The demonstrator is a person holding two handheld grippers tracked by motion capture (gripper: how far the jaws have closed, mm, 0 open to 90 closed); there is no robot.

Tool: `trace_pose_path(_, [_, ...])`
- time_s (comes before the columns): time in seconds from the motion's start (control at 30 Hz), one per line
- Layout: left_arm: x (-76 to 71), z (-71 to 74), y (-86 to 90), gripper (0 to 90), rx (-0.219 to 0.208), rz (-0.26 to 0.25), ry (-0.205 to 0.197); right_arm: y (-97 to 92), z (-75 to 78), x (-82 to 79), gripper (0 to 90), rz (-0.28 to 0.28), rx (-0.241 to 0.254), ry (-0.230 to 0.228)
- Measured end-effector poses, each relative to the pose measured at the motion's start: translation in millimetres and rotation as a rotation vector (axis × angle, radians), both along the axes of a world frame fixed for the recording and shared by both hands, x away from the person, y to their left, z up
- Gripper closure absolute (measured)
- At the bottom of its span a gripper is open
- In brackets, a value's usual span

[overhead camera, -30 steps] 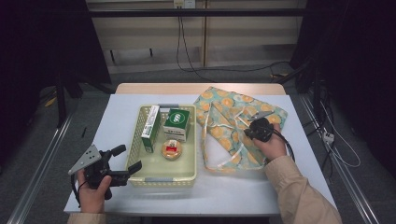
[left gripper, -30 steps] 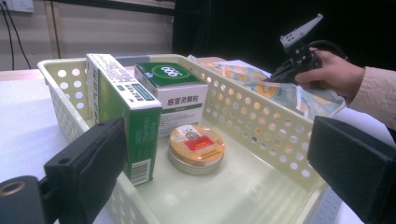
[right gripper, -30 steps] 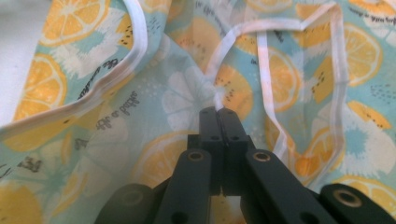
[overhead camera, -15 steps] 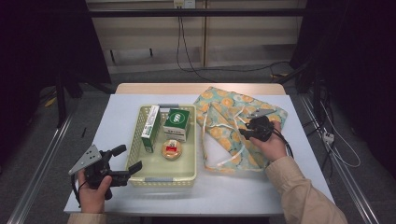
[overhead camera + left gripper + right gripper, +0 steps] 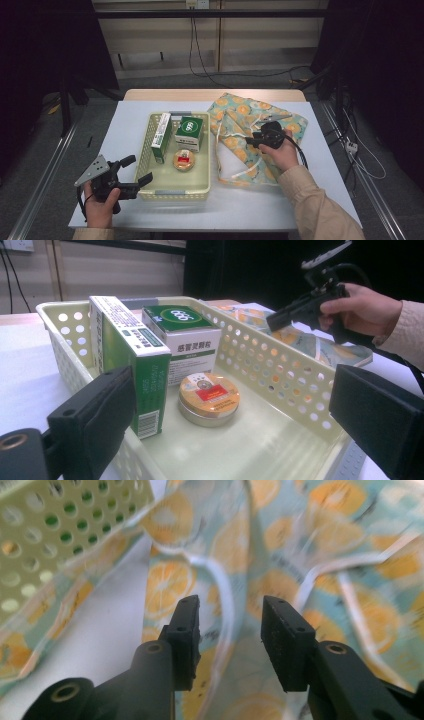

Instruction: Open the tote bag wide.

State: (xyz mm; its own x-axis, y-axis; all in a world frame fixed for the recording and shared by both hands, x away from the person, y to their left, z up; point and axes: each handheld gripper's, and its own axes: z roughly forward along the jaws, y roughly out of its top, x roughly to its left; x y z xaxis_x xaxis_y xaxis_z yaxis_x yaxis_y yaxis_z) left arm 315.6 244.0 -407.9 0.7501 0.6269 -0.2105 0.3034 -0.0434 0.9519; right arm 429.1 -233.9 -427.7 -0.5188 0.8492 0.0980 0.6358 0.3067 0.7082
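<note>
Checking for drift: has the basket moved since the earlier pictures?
No. The basket keeps its place beside the orange-print bag, on the table.

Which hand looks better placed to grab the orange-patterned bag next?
Probably the right. Its tool hangs right above the bag, jaws apart with nothing between them. The left tool sits at the basket, across the table from the bag.

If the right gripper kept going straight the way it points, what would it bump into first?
Probably the orange-print cloth bag: the right gripper, jaws open, aims at its fabric and white strap. Depth is unclear.
</note>
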Motion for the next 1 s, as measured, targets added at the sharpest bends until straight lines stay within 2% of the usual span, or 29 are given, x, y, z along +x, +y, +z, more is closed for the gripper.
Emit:
trace_pose_path(0.03, [-0.3, 0.2, -0.2, 5.1, -0.002, 0.0, 0.0, 1.6, -2.3, 0.1, 65.3, -0.001, -0.011, 0.01])
trace_pose_path(0.1, [-0.3, 0.5, 0.4, 5.1, 0.001, 0.0, -0.003, 1.5, -3.3, -0.2, 78.9, 0.01, 0.017, 0.023])
trace_pose_path(0.17, [0.1, 0.3, 0.4, 5.1, 0.005, -0.002, -0.002, 1.4, -0.6, -1.6, 90.0, 0.04, 0.02, 0.021])
trace_pose_path(0.23, [0.2, 0.2, -0.1, 5.1, 0.001, -0.002, -0.002, 2.4, 5.2, -4.4, 90.0, 0.048, 0.004, -0.009])
trace_pose_path(0.33, [0.0, 0.4, -0.5, 5.1, 0.007, -0.002, -0.002, 7.1, 15.4, -11.1, 90.0, 0.079, 0.019, -0.038])
trace_pose_path(0.4, [-0.1, 0.7, -1.1, 5.1, 0.01, -0.003, -0.004, 13.8, 19.8, -17.4, 90.0, 0.12, 0.032, -0.061])
trace_pose_path(0.5, [-0.1, 0.4, -1.7, 5.1, 0.01, -0.004, -0.002, 29.5, 20.0, -29.9, 90.0, 0.191, 0.046, -0.072])
trace_pose_path(0.67, [-0.5, 0.8, -2.1, 5.1, 0.011, -0.007, -0.003, 56.5, 3.1, -45.4, 90.0, 0.279, 0.039, -0.037])
trace_pose_path(0.77, [-0.6, 0.9, -1.9, 5.1, 0.01, -0.006, -0.003, 65.8, -10.0, -47.7, 90.0, 0.3, 0.02, -0.013])
trace_pose_path(0.87, [-0.3, 0.8, -1.0, 5.1, 0.011, -0.004, -0.004, 70.4, -19.8, -48.1, 90.0, 0.306, 0.022, 0.01])
trace_pose_path(1.0, [0.0, 0.4, -0.9, 5.1, 0.01, -0.004, -0.003, 74.9, -25.7, -49.0, 87.9, 0.324, 0.044, 0.041])
